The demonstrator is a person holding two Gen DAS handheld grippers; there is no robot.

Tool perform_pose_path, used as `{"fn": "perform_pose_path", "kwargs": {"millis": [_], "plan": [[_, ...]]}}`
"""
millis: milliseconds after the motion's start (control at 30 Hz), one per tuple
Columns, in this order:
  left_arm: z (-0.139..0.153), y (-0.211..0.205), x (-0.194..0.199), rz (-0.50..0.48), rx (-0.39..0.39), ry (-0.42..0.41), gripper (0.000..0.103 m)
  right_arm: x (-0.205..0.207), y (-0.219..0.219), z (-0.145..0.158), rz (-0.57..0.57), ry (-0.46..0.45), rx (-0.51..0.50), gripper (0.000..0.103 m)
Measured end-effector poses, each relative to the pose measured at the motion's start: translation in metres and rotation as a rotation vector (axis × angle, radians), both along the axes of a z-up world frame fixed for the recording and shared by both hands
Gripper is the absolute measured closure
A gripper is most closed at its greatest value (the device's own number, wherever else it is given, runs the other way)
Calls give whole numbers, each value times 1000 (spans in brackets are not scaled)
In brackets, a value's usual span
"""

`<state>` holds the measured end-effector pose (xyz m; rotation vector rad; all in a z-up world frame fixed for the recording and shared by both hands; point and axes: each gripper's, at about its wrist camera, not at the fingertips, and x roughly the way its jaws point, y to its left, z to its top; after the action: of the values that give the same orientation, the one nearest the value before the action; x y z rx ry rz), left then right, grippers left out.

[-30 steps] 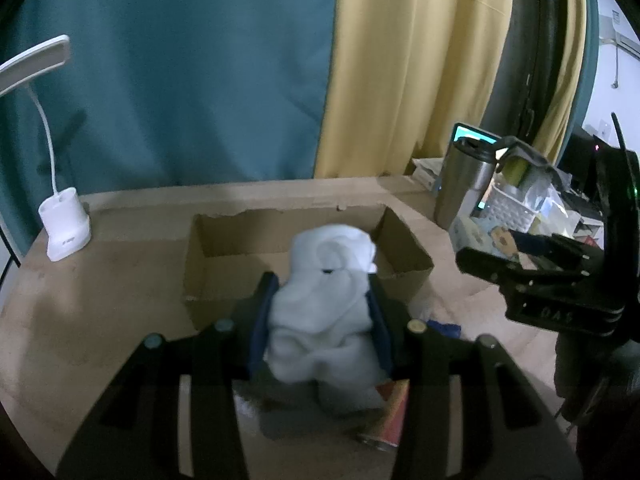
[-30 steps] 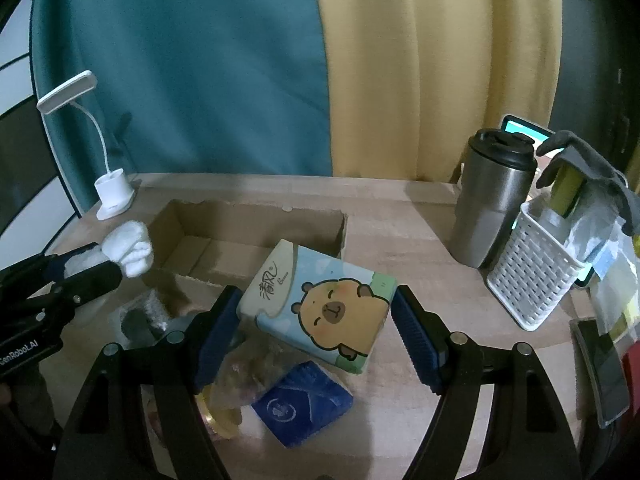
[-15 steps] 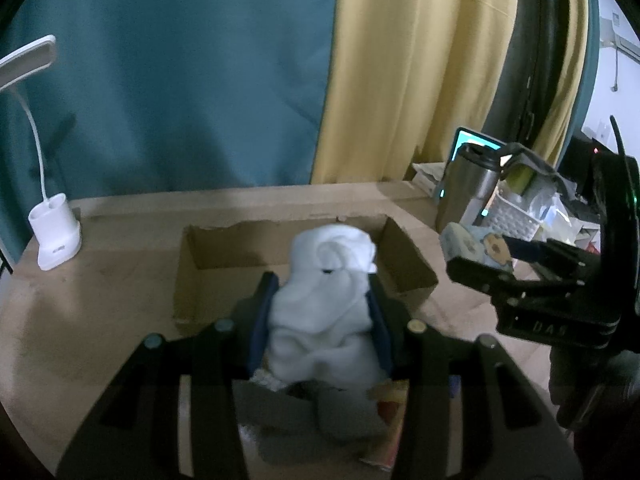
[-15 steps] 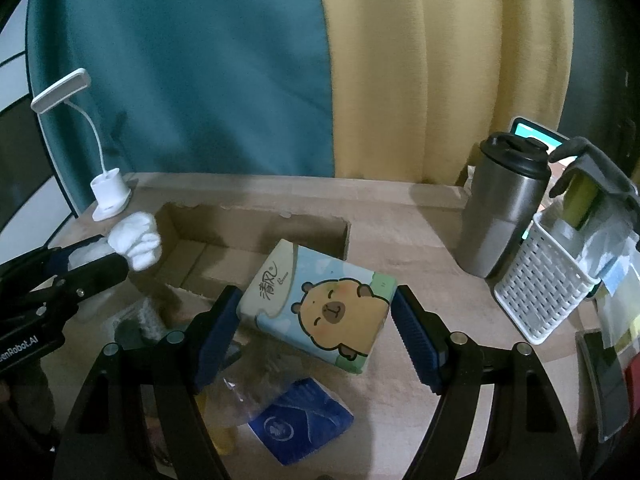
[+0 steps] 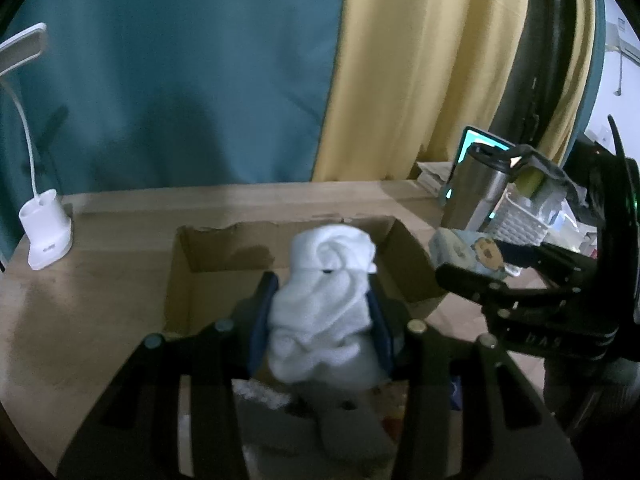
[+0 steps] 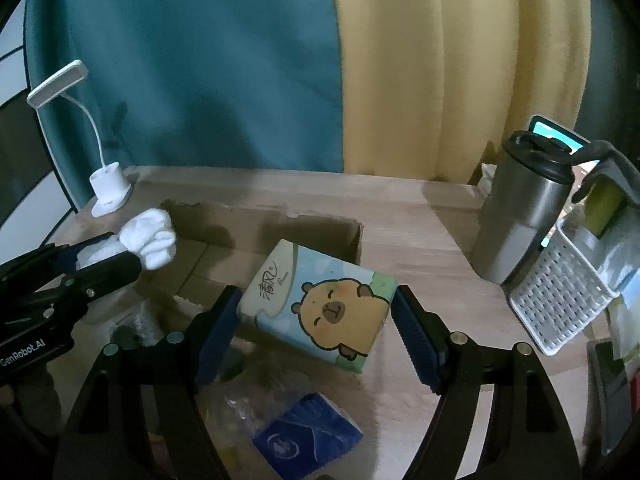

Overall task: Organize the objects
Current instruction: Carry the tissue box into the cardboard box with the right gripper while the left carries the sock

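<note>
The open cardboard box (image 5: 224, 264) lay just ahead of both grippers. The right gripper (image 6: 316, 328) clenched the capybara tissue pack (image 6: 320, 304) above its near right corner; the left gripper (image 5: 320, 320) clamped a white rolled sock (image 5: 328, 292) over its near wall.

wrist views, close, sharing cardboard box (image 5: 288, 264)
</note>
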<state>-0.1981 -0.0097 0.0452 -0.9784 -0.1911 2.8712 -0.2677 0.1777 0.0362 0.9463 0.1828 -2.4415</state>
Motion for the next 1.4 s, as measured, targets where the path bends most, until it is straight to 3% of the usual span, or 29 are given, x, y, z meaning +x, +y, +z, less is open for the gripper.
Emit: {"fn": "perform_pose_path", "kwargs": {"millis": [1400], "plan": [[-36, -12, -58, 65, 14, -99, 59, -45, -45, -41, 149, -132, 27, 23]]}}
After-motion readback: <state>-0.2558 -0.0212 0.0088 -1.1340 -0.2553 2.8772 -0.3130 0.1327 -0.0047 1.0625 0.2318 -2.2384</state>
